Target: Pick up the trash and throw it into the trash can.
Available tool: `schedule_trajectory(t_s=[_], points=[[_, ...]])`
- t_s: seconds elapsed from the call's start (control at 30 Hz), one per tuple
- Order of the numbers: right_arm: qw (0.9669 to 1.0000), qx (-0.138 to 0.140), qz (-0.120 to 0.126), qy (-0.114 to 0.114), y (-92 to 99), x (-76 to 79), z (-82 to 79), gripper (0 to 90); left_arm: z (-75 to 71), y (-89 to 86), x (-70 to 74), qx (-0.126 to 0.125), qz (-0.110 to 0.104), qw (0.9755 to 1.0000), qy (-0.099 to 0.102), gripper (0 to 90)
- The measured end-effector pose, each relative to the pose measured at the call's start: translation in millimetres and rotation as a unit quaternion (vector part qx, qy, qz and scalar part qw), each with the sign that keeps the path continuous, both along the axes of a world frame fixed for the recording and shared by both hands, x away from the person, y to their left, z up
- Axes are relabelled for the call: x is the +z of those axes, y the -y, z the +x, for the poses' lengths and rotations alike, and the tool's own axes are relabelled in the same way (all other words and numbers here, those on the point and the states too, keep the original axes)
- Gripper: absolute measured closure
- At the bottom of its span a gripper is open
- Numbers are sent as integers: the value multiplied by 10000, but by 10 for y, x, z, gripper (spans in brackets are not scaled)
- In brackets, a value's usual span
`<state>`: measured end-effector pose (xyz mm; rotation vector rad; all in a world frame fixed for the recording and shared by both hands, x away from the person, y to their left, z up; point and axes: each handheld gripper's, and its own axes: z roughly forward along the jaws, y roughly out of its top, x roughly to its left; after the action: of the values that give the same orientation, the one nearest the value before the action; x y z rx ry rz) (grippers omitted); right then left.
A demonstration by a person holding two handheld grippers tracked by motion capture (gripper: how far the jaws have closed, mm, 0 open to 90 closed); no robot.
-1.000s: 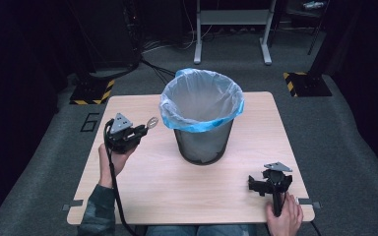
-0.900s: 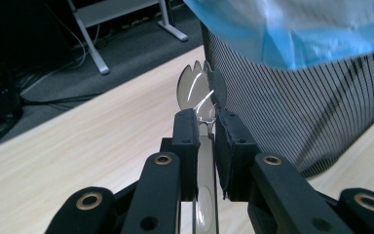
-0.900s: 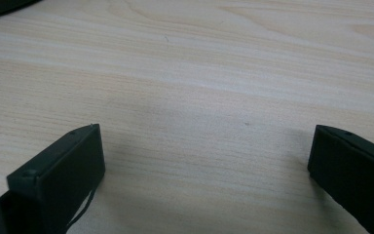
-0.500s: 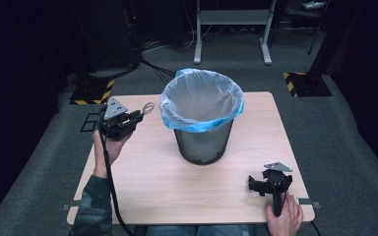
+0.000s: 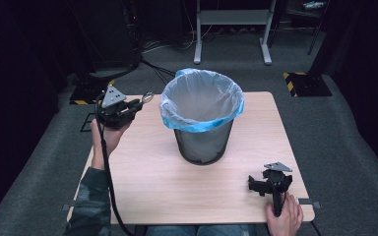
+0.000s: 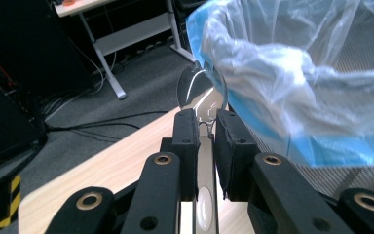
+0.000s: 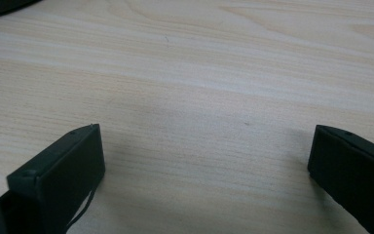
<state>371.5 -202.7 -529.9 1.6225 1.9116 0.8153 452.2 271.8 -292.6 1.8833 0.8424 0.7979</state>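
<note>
A metal spoon (image 6: 202,92) sits clamped between the jaws of the left gripper (image 5: 137,104), bowl forward, just beside the bag-lined wire bin (image 5: 202,115), while the right gripper (image 5: 269,183) rests wide apart on the wooden table (image 5: 147,177).

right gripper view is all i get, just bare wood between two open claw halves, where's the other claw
Observer: The left claw is raised at the table's far left, beside the bin.
Operator: holding anything
Observer: Yes, a metal spoon, gripped by the neck with its bowl sticking out in front.
Operator: and the bin
Observer: Black mesh, with a blue-edged clear bag folded over its rim.
Operator: where am i then
Observer: Your right claw sits low at the table's near right corner.
</note>
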Motion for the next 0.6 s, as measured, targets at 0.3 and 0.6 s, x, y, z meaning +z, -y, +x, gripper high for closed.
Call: schedule_trajectory(t_s=[0.3, 0.6], points=[[10000, 2, -2, 1, 0, 0, 0, 0, 79, 79, 179, -51, 31, 9999, 101, 792], [10000, 1, -1, 0, 0, 0, 0, 0, 134, 253, 348, -210, 105, 9995, 193, 792]])
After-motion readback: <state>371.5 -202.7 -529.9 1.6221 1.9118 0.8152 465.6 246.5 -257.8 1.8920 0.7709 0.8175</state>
